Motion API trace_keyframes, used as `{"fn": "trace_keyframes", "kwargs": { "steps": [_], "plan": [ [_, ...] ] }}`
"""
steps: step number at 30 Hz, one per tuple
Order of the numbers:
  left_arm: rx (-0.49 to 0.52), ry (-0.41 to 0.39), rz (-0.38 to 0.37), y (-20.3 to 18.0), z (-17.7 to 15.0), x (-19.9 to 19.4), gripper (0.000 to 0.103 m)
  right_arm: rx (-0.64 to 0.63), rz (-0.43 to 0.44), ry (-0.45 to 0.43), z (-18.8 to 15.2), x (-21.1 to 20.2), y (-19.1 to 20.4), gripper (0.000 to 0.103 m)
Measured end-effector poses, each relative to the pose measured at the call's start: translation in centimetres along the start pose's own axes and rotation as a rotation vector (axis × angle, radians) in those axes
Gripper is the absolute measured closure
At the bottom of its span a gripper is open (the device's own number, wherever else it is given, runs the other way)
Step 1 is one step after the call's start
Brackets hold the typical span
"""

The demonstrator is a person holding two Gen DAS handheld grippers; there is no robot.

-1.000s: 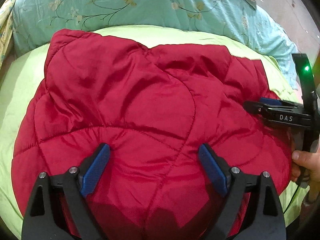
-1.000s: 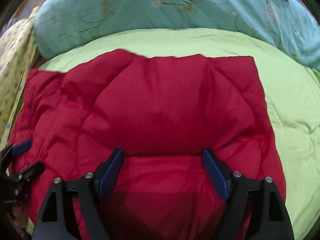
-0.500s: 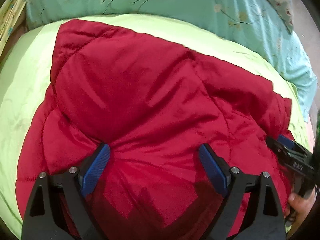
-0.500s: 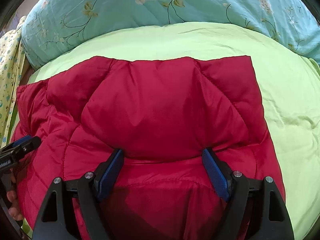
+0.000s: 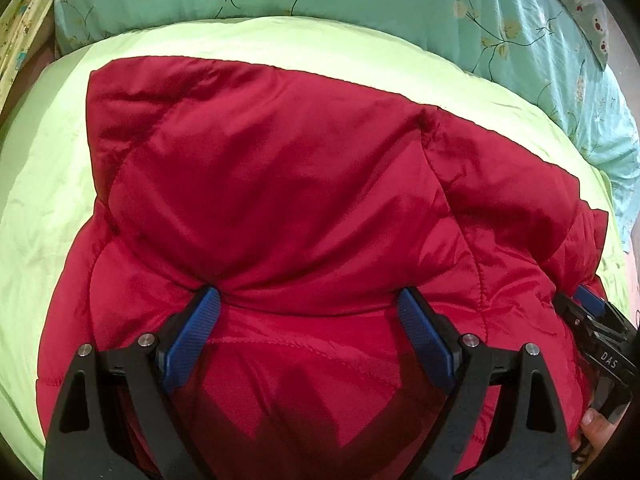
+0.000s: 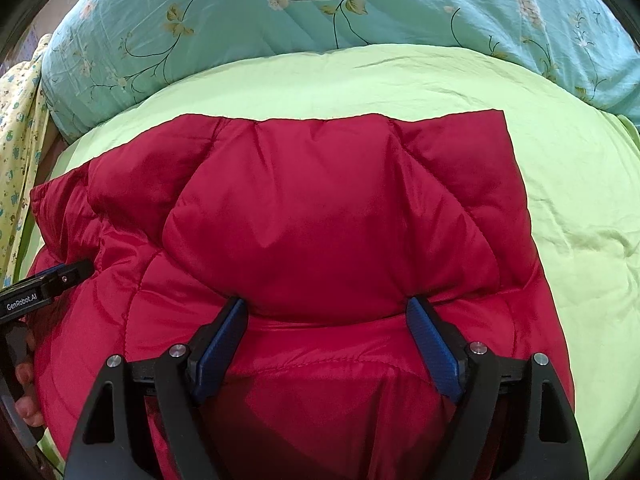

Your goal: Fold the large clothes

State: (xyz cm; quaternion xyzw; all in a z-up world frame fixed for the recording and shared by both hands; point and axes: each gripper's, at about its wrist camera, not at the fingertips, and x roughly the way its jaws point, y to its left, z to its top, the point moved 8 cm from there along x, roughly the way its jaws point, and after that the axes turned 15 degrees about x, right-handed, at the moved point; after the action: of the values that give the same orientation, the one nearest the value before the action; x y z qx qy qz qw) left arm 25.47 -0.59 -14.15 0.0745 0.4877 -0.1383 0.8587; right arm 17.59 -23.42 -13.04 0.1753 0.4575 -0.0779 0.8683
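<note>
A red quilted jacket (image 5: 304, 200) lies folded on a light green bedsheet (image 5: 44, 168); it also shows in the right wrist view (image 6: 320, 232). My left gripper (image 5: 308, 300) is open, its blue pads pressing into a puffed fold on the jacket's left part. My right gripper (image 6: 328, 308) is open, its pads pressing into the fold on the right part. Each gripper shows at the edge of the other's view: the right one (image 5: 592, 312), the left one (image 6: 60, 276).
A teal floral quilt (image 6: 320, 12) lies along the far side of the bed. A yellow patterned cloth (image 6: 20, 120) hangs at the far left. Bare green sheet (image 6: 580, 220) extends to the right of the jacket.
Both grippers have moved forward and down onto the jacket. The fabric now bulges up between the open fingers and the far edge lies flatter.
</note>
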Motion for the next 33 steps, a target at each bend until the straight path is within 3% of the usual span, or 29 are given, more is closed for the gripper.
{"fn": "trace_keyframes", "kwargs": {
  "steps": [6, 16, 23, 33],
  "plan": [
    [0.016, -0.031, 0.003, -0.3, -0.7, -2.6, 0.012, -0.008, 0.002, -0.007, -0.1, 0.0, 0.0, 0.019],
    [0.114, -0.060, 0.070, -2.6, -6.2, -10.1, 0.011, -0.011, 0.002, -0.008, -0.1, 0.0, -0.1, 0.019],
    [0.163, -0.007, 0.114, -4.0, -9.5, -10.2, 0.011, -0.006, 0.027, -0.025, -0.4, -1.6, 0.2, 0.019],
    [0.161, -0.001, 0.122, -3.9, -9.3, -8.8, 0.004, -0.013, 0.133, -0.080, -5.3, -10.1, 0.3, 0.018]
  ]
}}
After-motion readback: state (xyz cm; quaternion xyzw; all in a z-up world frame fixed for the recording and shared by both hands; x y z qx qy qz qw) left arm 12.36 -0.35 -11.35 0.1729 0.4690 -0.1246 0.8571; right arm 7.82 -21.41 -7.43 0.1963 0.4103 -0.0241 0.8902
